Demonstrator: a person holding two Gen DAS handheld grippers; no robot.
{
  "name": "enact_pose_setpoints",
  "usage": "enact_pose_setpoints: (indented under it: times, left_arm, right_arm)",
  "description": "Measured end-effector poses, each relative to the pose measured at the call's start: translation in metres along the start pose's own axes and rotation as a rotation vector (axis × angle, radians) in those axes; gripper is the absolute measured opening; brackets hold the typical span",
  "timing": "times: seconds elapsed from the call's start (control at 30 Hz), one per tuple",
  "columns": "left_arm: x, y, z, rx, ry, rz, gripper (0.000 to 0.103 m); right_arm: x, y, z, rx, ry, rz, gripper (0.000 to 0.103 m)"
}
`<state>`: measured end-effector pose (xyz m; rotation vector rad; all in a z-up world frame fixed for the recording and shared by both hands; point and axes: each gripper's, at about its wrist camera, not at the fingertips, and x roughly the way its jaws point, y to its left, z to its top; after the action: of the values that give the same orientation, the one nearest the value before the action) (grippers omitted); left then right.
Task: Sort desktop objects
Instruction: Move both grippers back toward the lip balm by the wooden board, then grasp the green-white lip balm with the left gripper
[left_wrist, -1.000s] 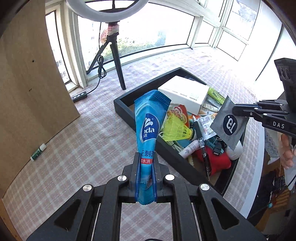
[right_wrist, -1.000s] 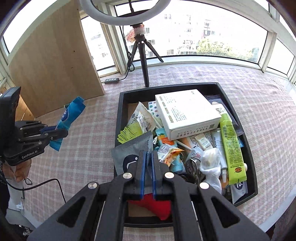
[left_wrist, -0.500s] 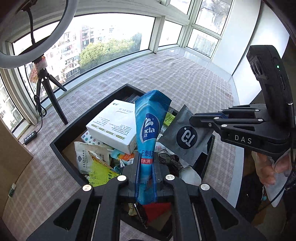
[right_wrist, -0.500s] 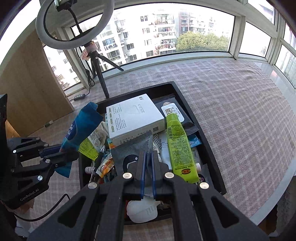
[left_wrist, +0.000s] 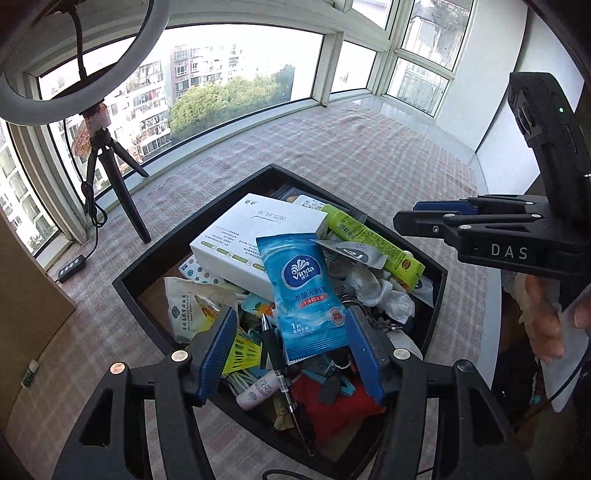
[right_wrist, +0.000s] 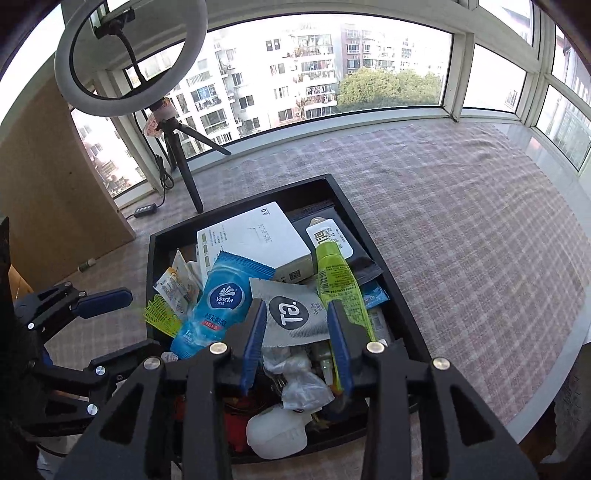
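Observation:
A black tray (left_wrist: 129, 295) (right_wrist: 399, 280) holds several mixed items. A blue Vinda wipe packet (left_wrist: 304, 295) (right_wrist: 221, 302) lies on top of the pile, free of my left gripper (left_wrist: 291, 350), which is open right above it. A grey sachet (right_wrist: 295, 314) (left_wrist: 351, 253) lies on the pile between the open fingers of my right gripper (right_wrist: 295, 343). Both grippers are empty and hover over the tray's near side. A white box (left_wrist: 258, 236) (right_wrist: 255, 236) and a green tube (left_wrist: 373, 240) (right_wrist: 340, 280) lie further back in the tray.
A ring light on a tripod (left_wrist: 110, 177) (right_wrist: 177, 147) stands behind the tray on the checked cloth. A wooden board (right_wrist: 55, 192) stands at the left. A cable remote (left_wrist: 72, 264) lies near the window. A small tube (left_wrist: 29, 373) lies by the board.
Both grippers have opened. The blue packet and the grey sachet have left their jaws and now lie on the pile in the tray. Both grippers have moved over the tray.

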<state>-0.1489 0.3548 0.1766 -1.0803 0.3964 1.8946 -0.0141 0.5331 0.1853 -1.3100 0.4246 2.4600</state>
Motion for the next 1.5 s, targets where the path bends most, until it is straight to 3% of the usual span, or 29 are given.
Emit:
enact_pose_setpoints:
  times: [0.23, 0.43, 0.57, 0.77, 0.97, 1.1, 1.27, 1.5]
  left_arm:
    - [-0.012, 0.032, -0.016, -0.046, 0.001, 0.060, 0.058]
    - [-0.027, 0.085, -0.037, -0.130, 0.002, 0.149, 0.058]
    - [-0.040, 0.140, -0.061, -0.216, -0.011, 0.227, 0.058]
    - [-0.059, 0.241, -0.108, -0.437, -0.034, 0.317, 0.054]
    - [-0.067, 0.316, -0.147, -0.550, -0.026, 0.408, 0.047]
    - [-0.063, 0.351, -0.166, -0.622, -0.028, 0.413, 0.039]
    - [-0.043, 0.371, -0.175, -0.625, -0.018, 0.407, 0.026]
    - [-0.023, 0.382, -0.175, -0.613, -0.038, 0.367, 0.015]
  right_arm:
    - [0.003, 0.024, 0.001, -0.045, 0.004, 0.026, 0.034]
    - [0.015, 0.067, 0.010, -0.104, 0.018, 0.083, 0.034]
    - [0.030, 0.113, 0.018, -0.159, 0.029, 0.148, 0.034]
    - [0.068, 0.200, 0.026, -0.254, 0.052, 0.258, 0.034]
    - [0.120, 0.287, 0.022, -0.356, 0.096, 0.309, 0.034]
    - [0.154, 0.337, 0.019, -0.369, 0.128, 0.357, 0.030]
    - [0.186, 0.389, 0.014, -0.412, 0.123, 0.381, 0.023]
    - [0.227, 0.421, 0.018, -0.405, 0.147, 0.417, 0.015]
